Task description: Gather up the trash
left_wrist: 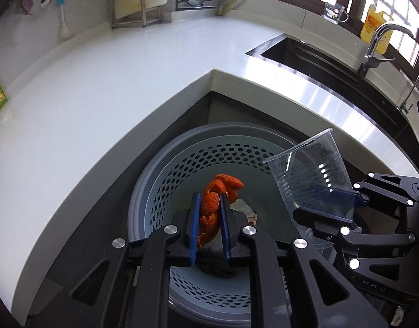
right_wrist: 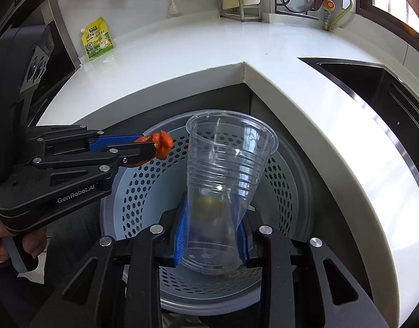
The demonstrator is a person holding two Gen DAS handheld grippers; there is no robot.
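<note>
Orange peel (left_wrist: pixel 209 210): crumpled, bright orange, 1 curled strip pinched between blue pads, tip sticking out past them, held over perforated grey-blue bin (left_wrist: pixel 154 180).

Clear plastic cup (right_wrist: pixel 226 180): ribbed, empty, squeezed at base, mouth tilted up, also over bin w/ scraps at bottom.

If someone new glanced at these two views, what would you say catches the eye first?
Probably the bright orange peel pinched in the left gripper, held over the perforated grey waste bin tucked under the white counter's corner. Next, the clear plastic cup clamped near its base by the right gripper, above the same bin.
</note>
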